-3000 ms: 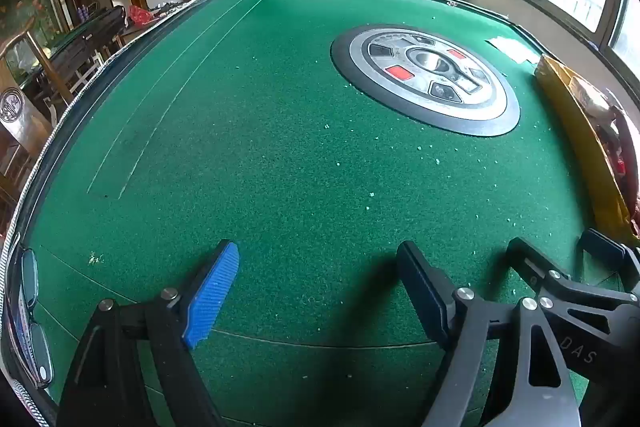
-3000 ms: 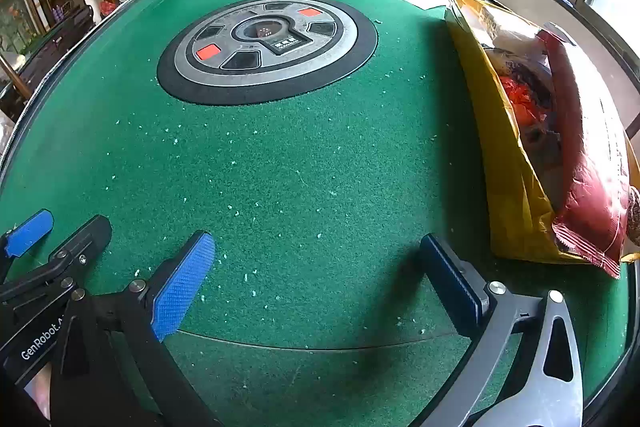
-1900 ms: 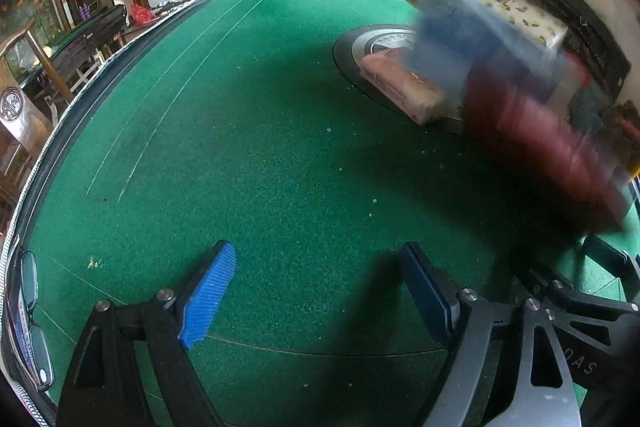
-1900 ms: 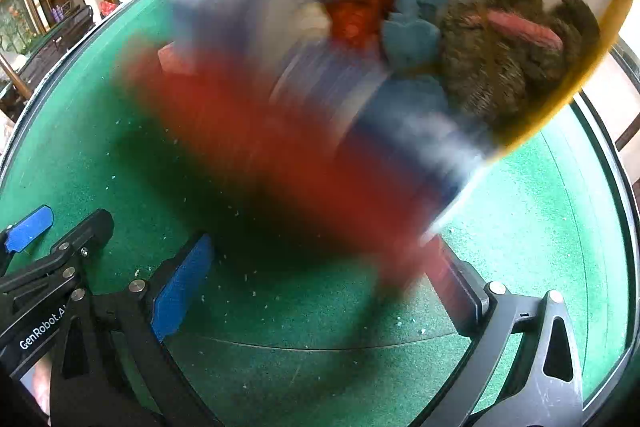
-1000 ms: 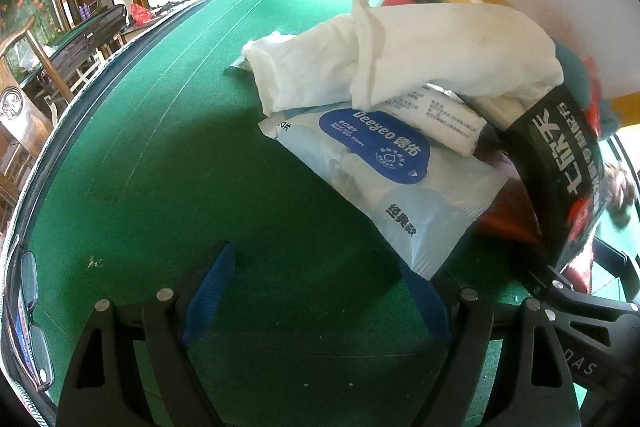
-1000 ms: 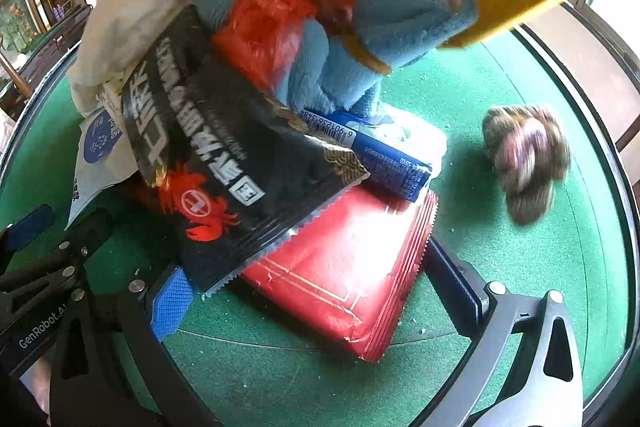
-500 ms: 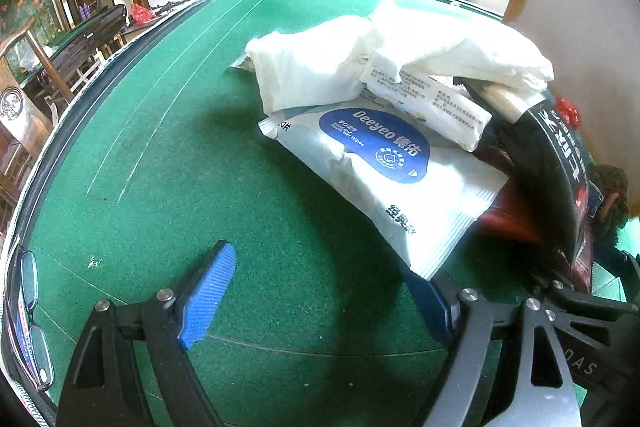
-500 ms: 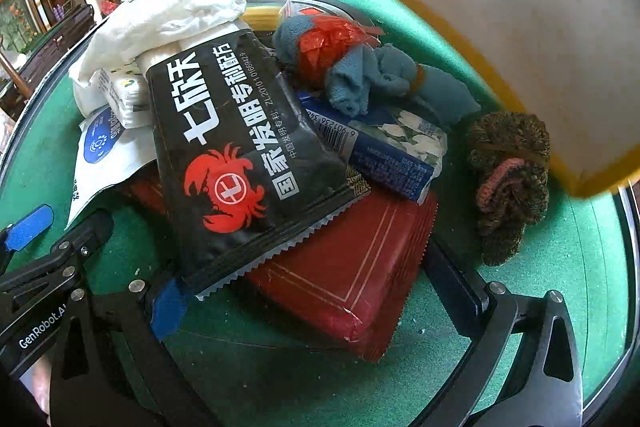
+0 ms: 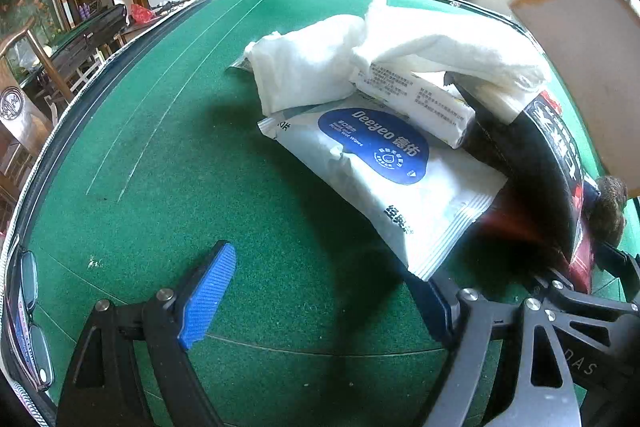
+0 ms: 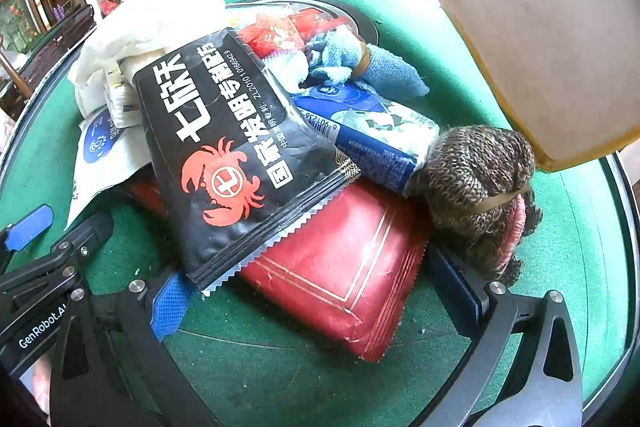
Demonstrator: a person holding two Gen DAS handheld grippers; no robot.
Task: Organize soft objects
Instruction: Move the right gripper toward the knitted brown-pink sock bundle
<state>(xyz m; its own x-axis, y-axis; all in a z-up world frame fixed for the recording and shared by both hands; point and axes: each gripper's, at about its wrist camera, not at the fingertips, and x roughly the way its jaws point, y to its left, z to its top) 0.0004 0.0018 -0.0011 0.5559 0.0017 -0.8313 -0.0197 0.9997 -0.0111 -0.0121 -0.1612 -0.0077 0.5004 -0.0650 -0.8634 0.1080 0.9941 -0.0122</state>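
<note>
Though meant for sorting, lying all in one loose heap across the middle of the green table (image 9: 168,155), with nothing yet set apart.

In the left-wrist view:
- White cloth (image 9: 440,43) draped on top at upper centre.
- Wipes pack (image 9: 384,163) flat beneath it, slanting toward lower right.
- Left tongs (image 9: 320,299) spread wide at the bottom of the frame, empty, only bare felt between the fingers. Kept just clear of the pile, probably to leave room for choosing a first pick.

In the right-wrist view:
- Black snack bag (image 10: 240,155) sprawled over a red packet (image 10: 344,267) at centre.
- Blue tissue pack (image 10: 372,135) and blue cloth (image 10: 384,71) behind, toward upper middle.
- Knitted bundle (image 10: 480,167) at right, bound with a rubber band and so likely to lift as one piece.
- Right tongs (image 10: 314,291) likewise spread wide, low in the frame, straddling the red packet's near edge without pinching it.
- At upper right, a pale yellow-edged slab (image 10: 520,27), blurred; perhaps the underside of a box or tray, hard to say.

Best begun from the top layers, since tugging the buried red packet would likely drag the rest along.
</note>
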